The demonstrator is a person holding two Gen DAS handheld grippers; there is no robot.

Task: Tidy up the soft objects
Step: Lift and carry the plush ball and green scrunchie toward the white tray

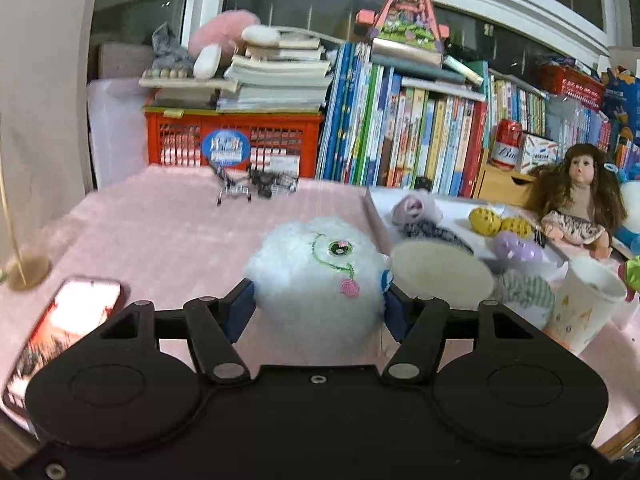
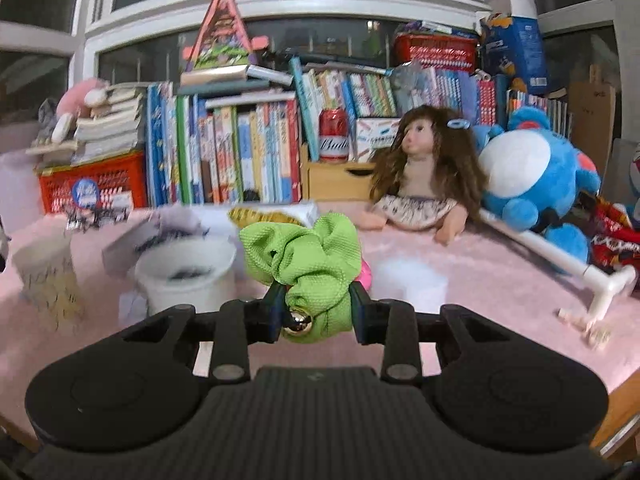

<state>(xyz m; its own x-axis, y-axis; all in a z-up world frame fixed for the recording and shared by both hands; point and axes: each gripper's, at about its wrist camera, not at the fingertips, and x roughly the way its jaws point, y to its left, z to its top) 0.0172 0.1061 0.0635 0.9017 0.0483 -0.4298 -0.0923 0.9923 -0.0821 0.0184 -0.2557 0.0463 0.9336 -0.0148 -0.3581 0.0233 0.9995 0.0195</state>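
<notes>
White fluffy plush [image 1: 316, 276] sits clamped in left tongs [image 1: 318, 308] — right tongs [image 2: 316, 312] pinch green scrunchie [image 2: 308, 264].

A fluffy white ball [image 1: 320, 276], embroidered with a green vine and pink rose, sits clamped above the pink bench [image 1: 168, 232]. A crumpled lime-green scrunchie [image 2: 308, 260] with a gold bead is pinched above that bench too.

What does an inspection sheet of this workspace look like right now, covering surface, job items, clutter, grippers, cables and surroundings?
Surface: pink cloth over the table.
Job's things: white fluffy plush; green scrunchie.
Clutter: doll, blue plush, paper cup, white tub, phone.
Grippers: left gripper shut on the white fluffy plush; right gripper shut on the green scrunchie.
Cables: nothing seen.
Surroundings: books, red crate, window behind.
</notes>
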